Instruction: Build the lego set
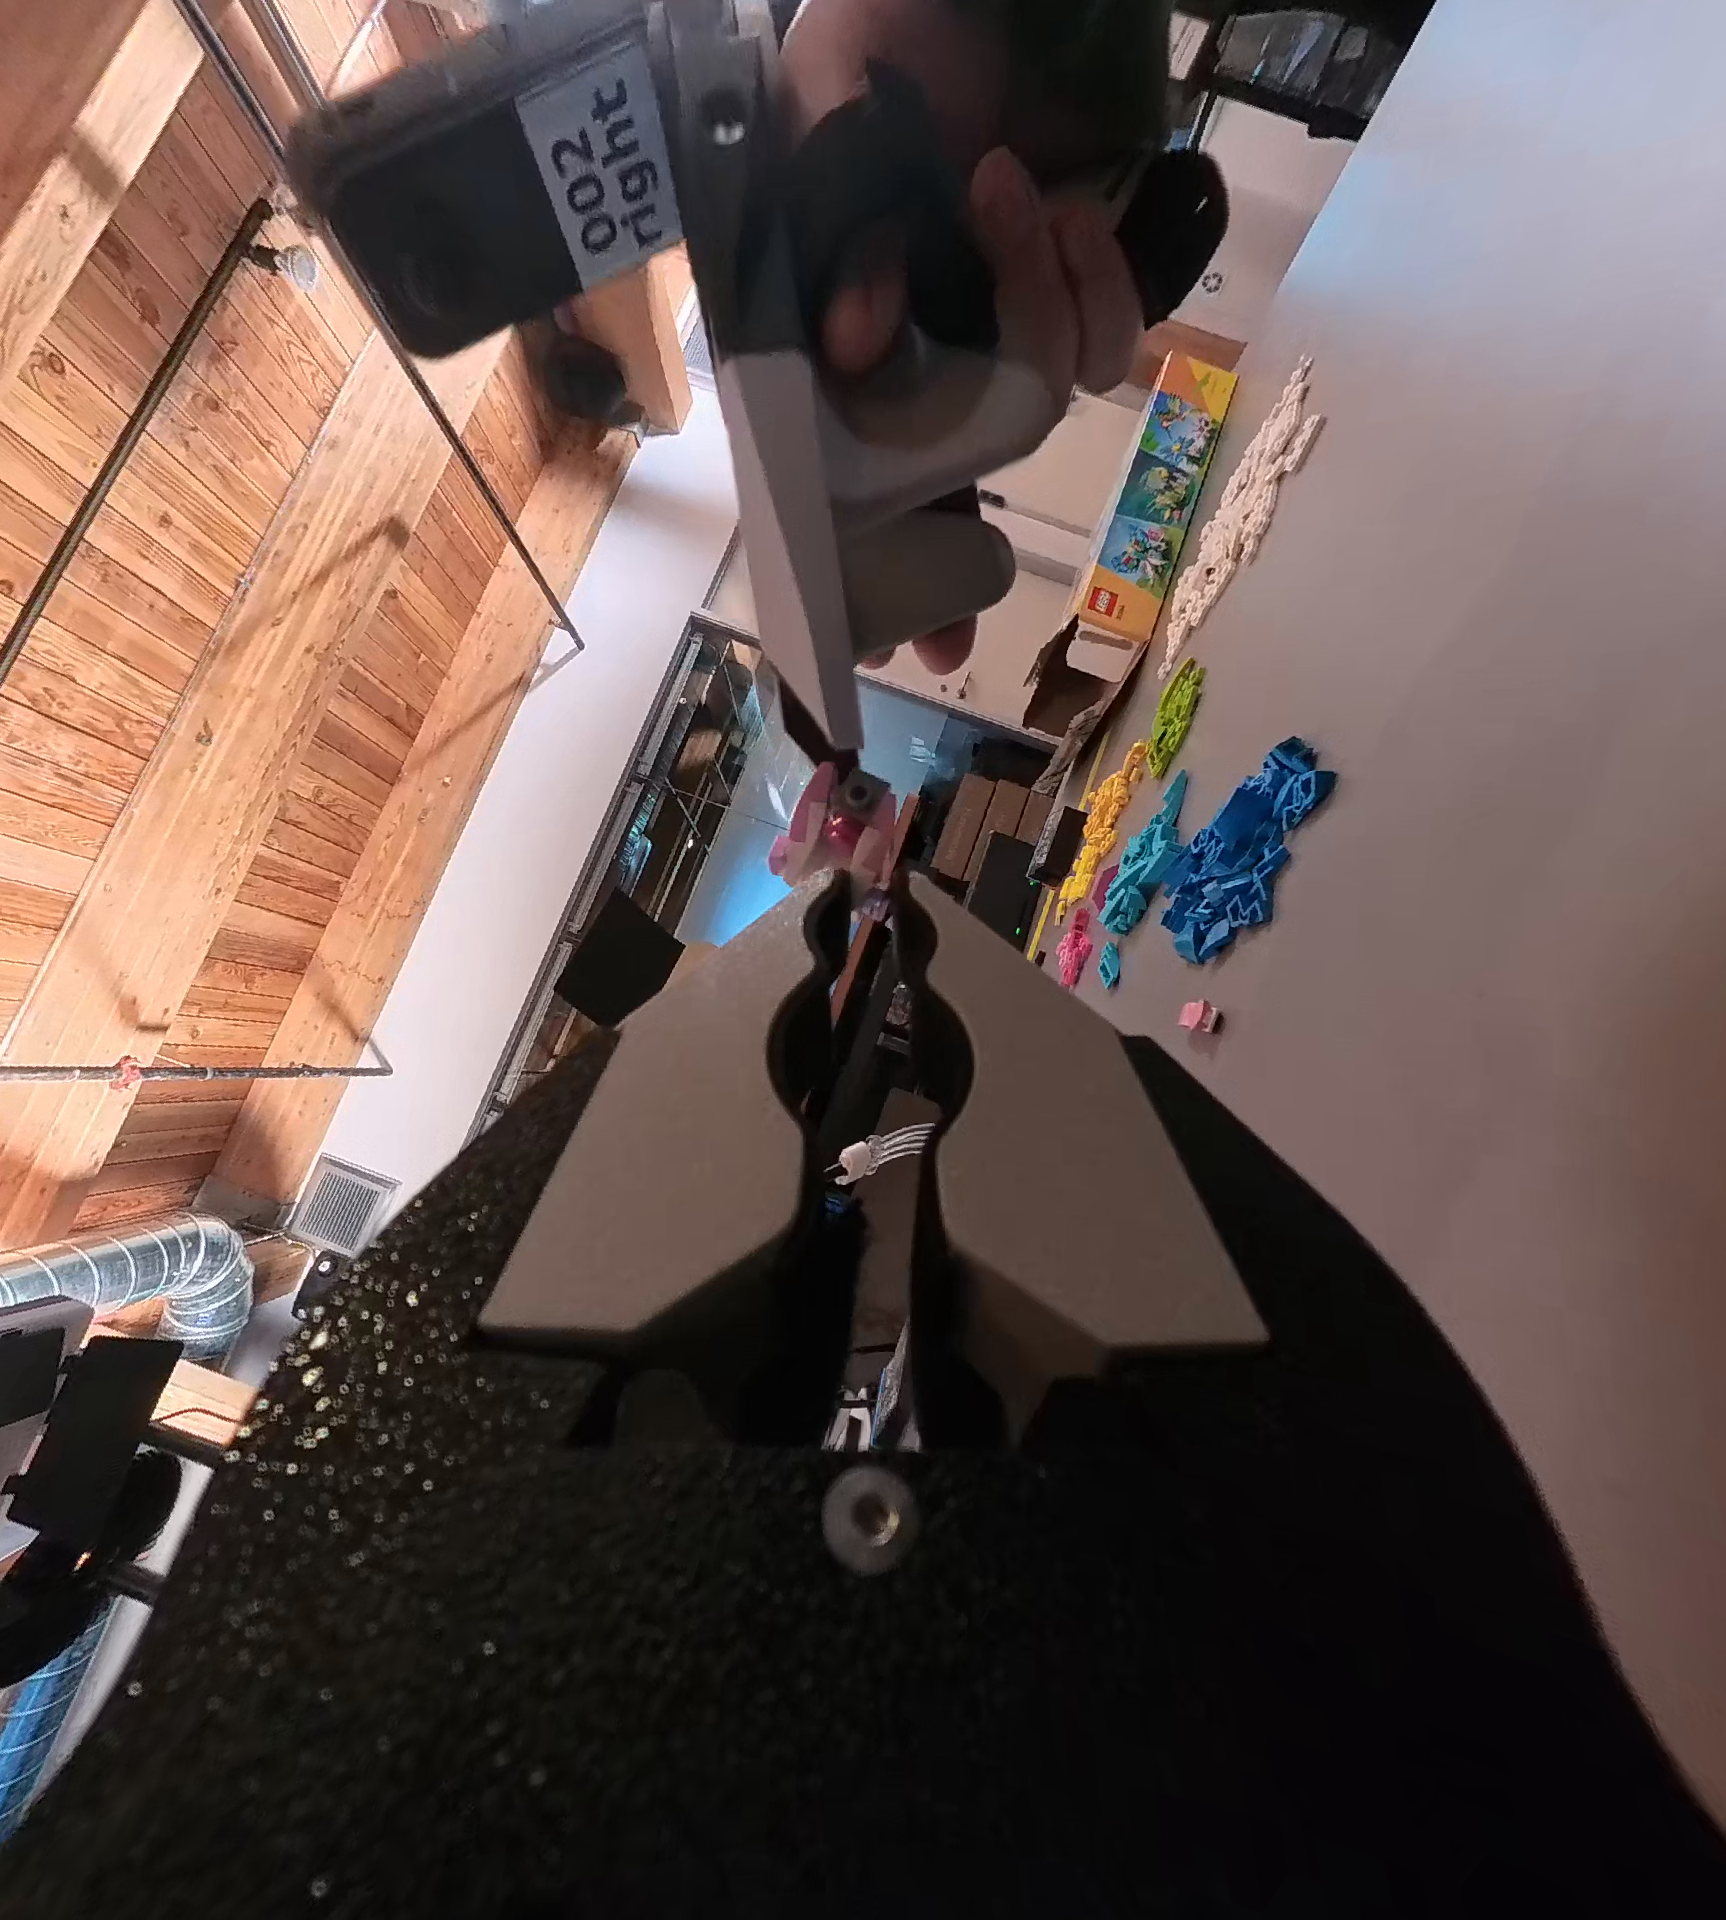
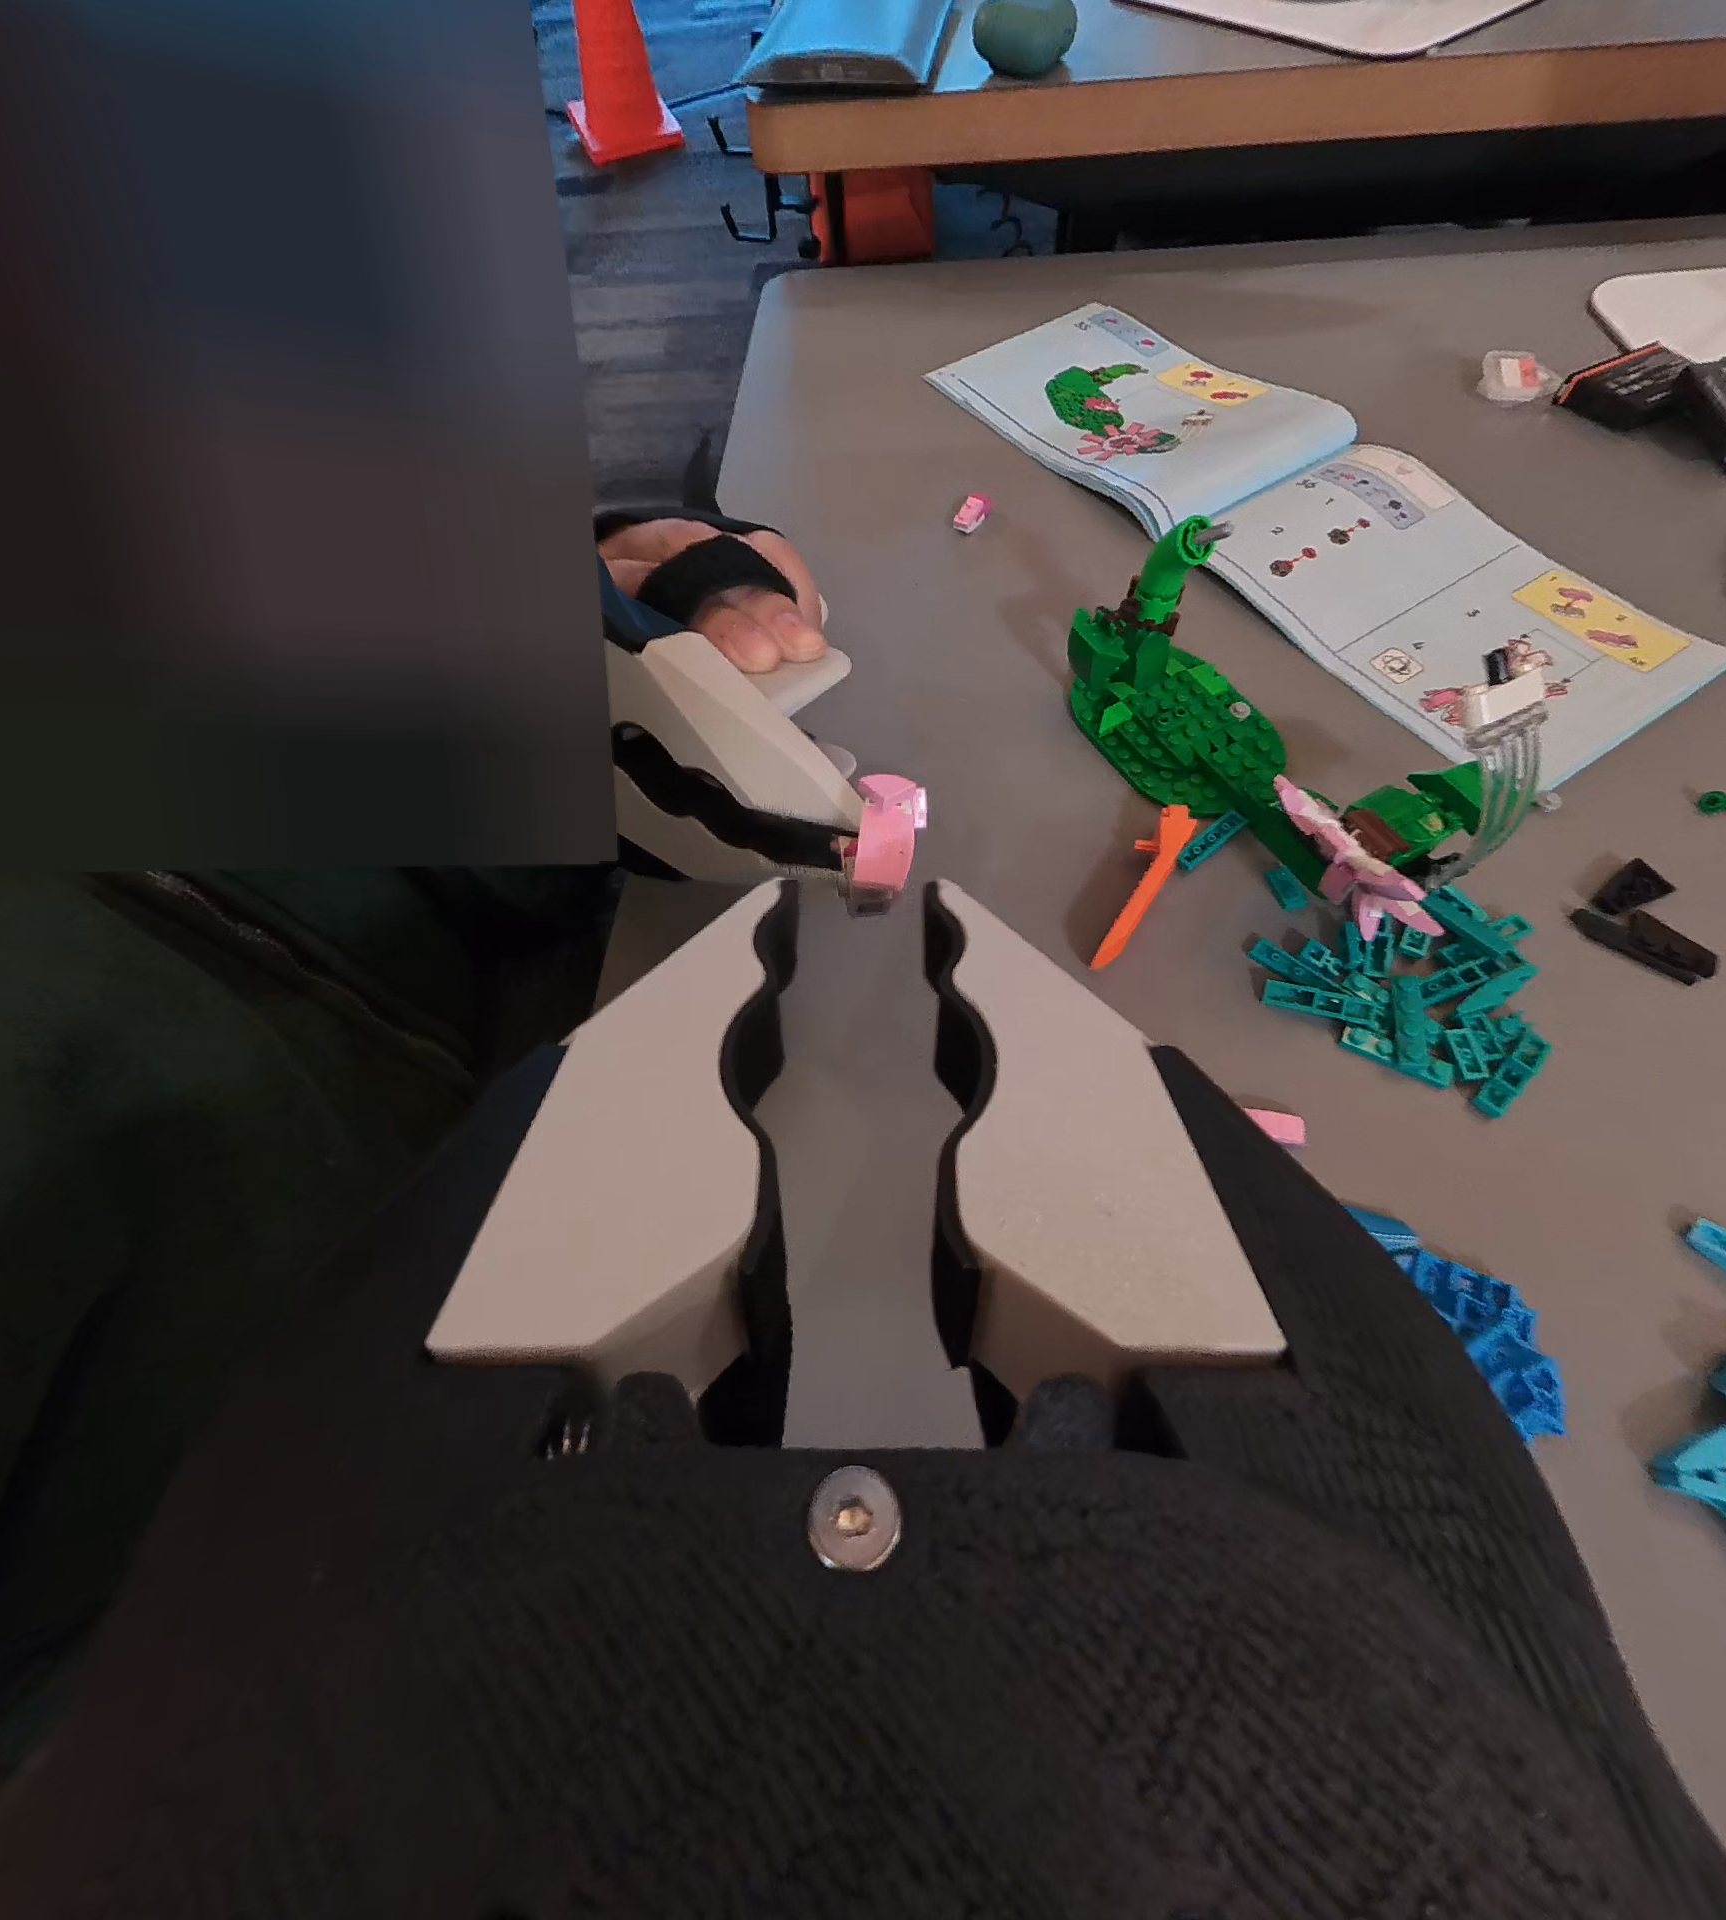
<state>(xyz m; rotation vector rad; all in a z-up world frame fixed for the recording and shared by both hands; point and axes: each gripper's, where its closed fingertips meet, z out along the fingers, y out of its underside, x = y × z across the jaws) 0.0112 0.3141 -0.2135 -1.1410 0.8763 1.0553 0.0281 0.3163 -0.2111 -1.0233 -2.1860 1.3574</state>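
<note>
My left gripper (image 1: 874, 891) is shut on a small pink lego assembly (image 1: 833, 831) and holds it in the air above the table edge. In the right wrist view the left gripper (image 2: 838, 836) comes in from the left with the pink assembly (image 2: 885, 836) at its tips. My right gripper (image 2: 859, 891) is open; its fingertips flank the grey lower end of the pink assembly. In the left wrist view the right gripper (image 1: 843, 743) points down from above onto a dark grey piece (image 1: 857, 798) on the assembly.
A green lego build (image 2: 1181, 717) with a pink flower (image 2: 1358, 862) lies on the grey table (image 2: 942, 364) beside an open instruction booklet (image 2: 1358, 540). Teal pieces (image 2: 1410, 997), blue pieces (image 2: 1472, 1340), black pieces (image 2: 1638, 925) and loose pink pieces (image 2: 973, 511) lie around. A lego box (image 1: 1160, 499) stands farther off.
</note>
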